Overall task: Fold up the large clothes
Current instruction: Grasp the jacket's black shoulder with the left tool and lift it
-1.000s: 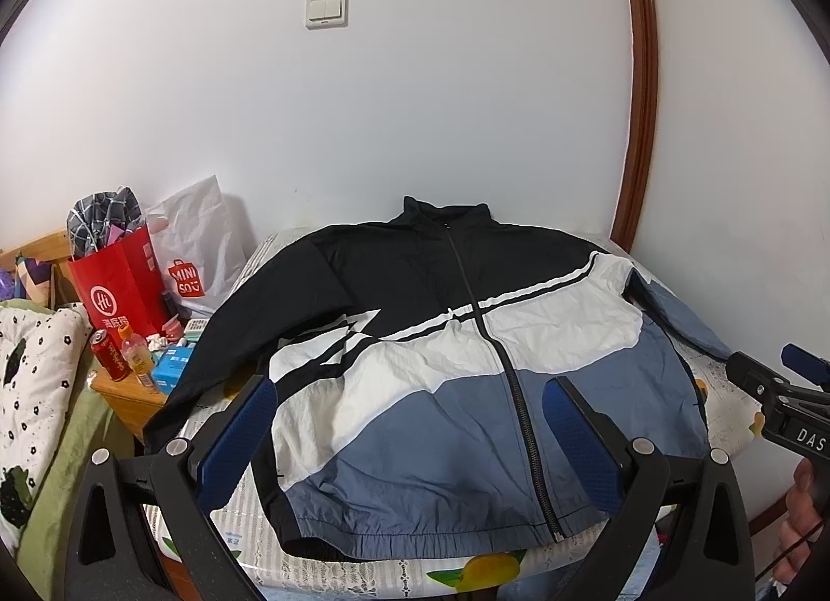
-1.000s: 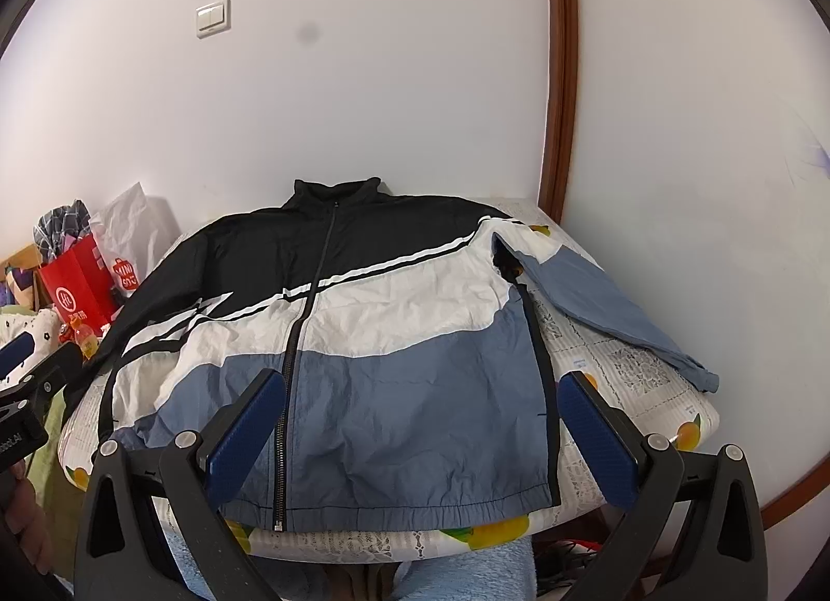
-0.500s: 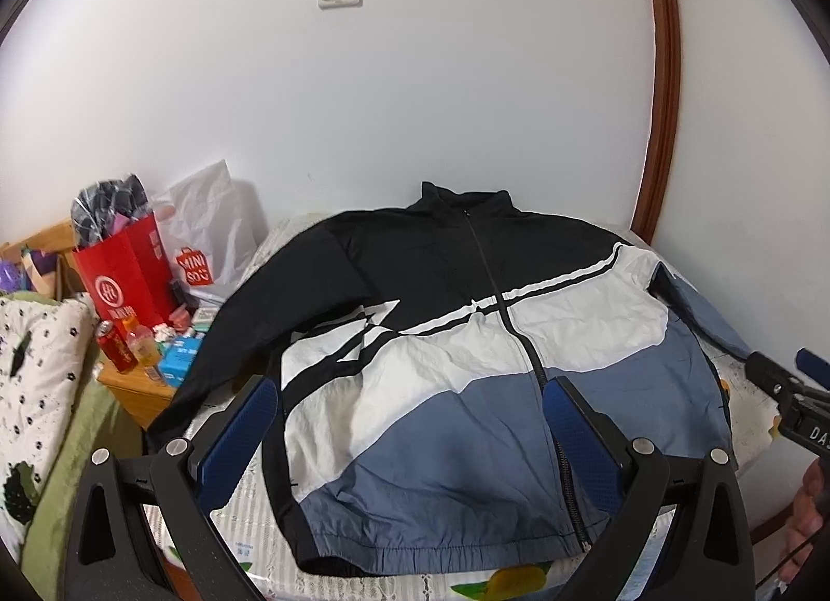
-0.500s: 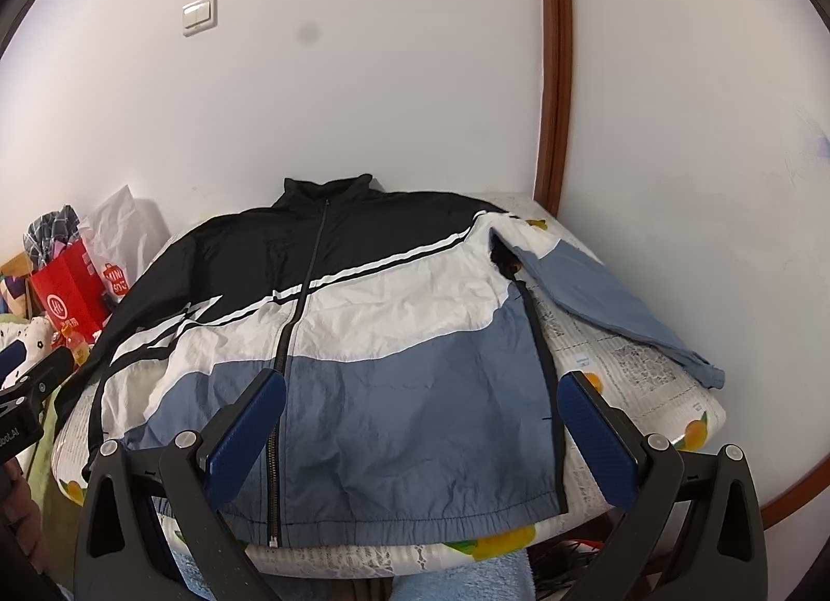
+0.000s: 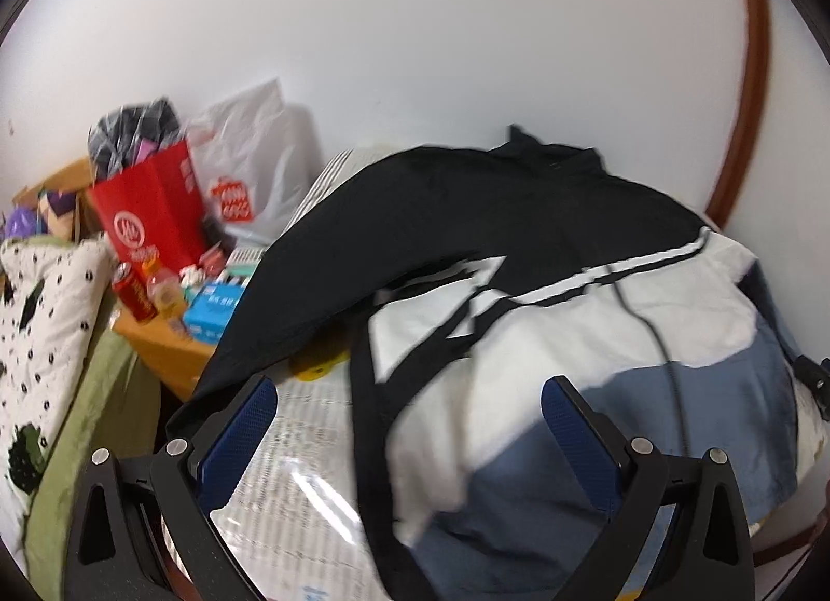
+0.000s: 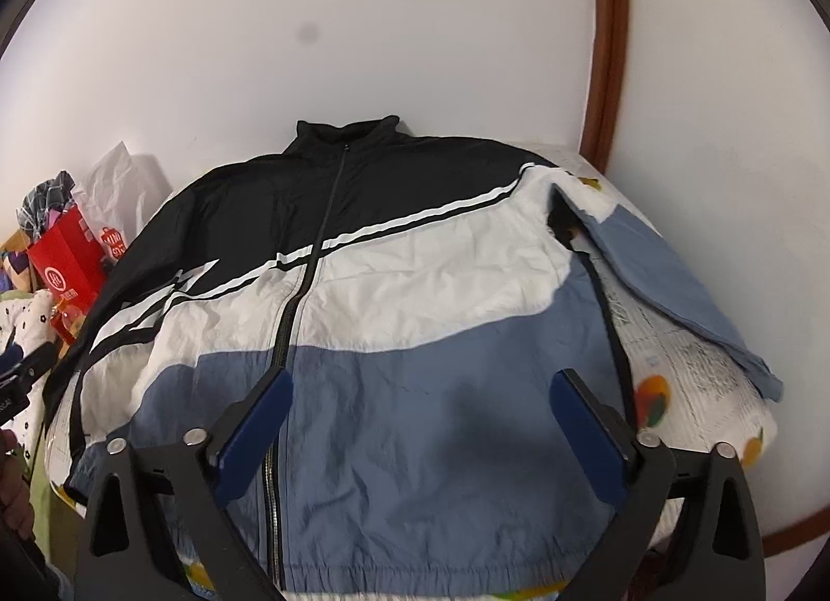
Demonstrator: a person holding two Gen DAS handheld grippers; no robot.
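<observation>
A large zip jacket (image 6: pixel 415 289), black on top, white in the middle and blue below, lies spread face up on the bed. Its blue right sleeve (image 6: pixel 674 289) lies out to the side, and its black left sleeve (image 5: pixel 290 300) hangs over the bed's left edge. My right gripper (image 6: pixel 423 378) hovers above the blue lower front by the zip. Its jaws are closing, with nothing between the pads. My left gripper (image 5: pixel 407 388) stands open above the jacket's left side seam and holds nothing. That view is blurred.
The bed cover (image 6: pixel 690 383) has a fruit print. Left of the bed a wooden bedside table (image 5: pixel 161 341) carries a red paper bag (image 5: pixel 150 217), a white plastic bag (image 5: pixel 254 170), a can and boxes. A spotted pillow (image 5: pixel 41 321) lies far left. A brown door frame (image 6: pixel 604 56) rises behind.
Both grippers have come lower and closer to the jacket. The left one has swung toward the jacket's left side and sleeve. The right jaws stand slightly narrower.
</observation>
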